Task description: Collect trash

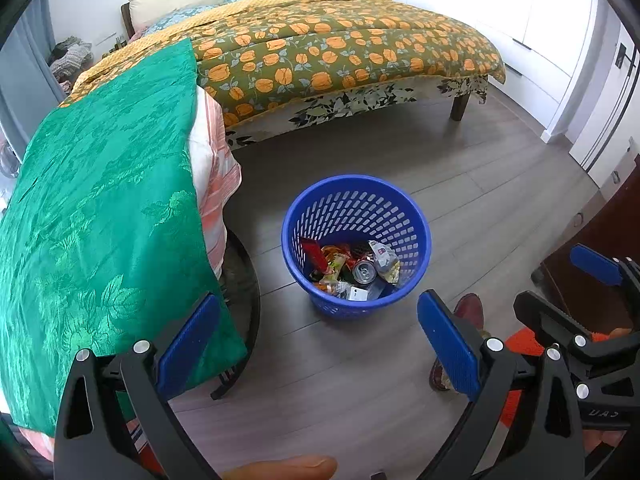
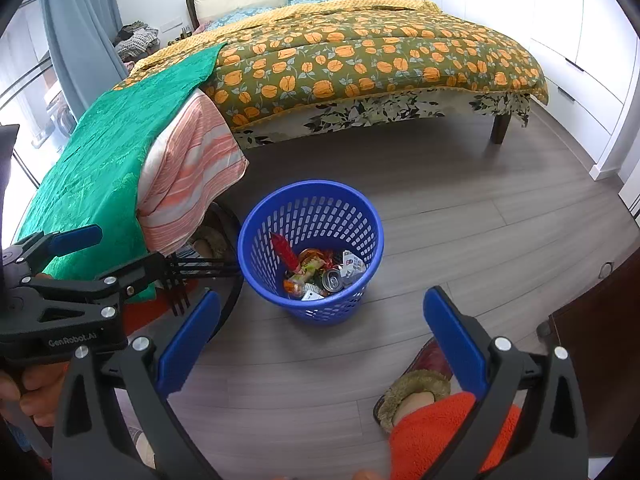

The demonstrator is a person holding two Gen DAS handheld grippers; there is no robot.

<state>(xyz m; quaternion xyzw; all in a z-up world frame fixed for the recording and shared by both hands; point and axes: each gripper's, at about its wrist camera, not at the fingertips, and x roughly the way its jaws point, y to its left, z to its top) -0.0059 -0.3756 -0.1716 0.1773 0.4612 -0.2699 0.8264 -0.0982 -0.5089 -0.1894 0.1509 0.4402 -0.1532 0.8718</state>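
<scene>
A blue perforated trash basket (image 1: 412, 232) stands on the grey wood floor; it also shows in the right wrist view (image 2: 370, 236). It holds trash: a silver drink can (image 1: 364, 271), a red wrapper (image 1: 314, 254), a grey pouch (image 1: 384, 258) and other wrappers. The can (image 2: 333, 280) and red wrapper (image 2: 285, 251) show in the right wrist view too. My left gripper (image 1: 320, 344) is open and empty, above and short of the basket. My right gripper (image 2: 322, 340) is open and empty, also short of the basket. The right gripper shows at the left wrist view's right edge (image 1: 560, 292).
A low table under a green cloth (image 1: 100, 220) stands left of the basket. A bed with an orange-flowered quilt (image 1: 340, 52) lies behind. A dark wooden cabinet (image 1: 600, 264) is at the right. The person's slippered foot (image 2: 416, 388) is near the right gripper. White wardrobes (image 2: 568, 20) line the right wall.
</scene>
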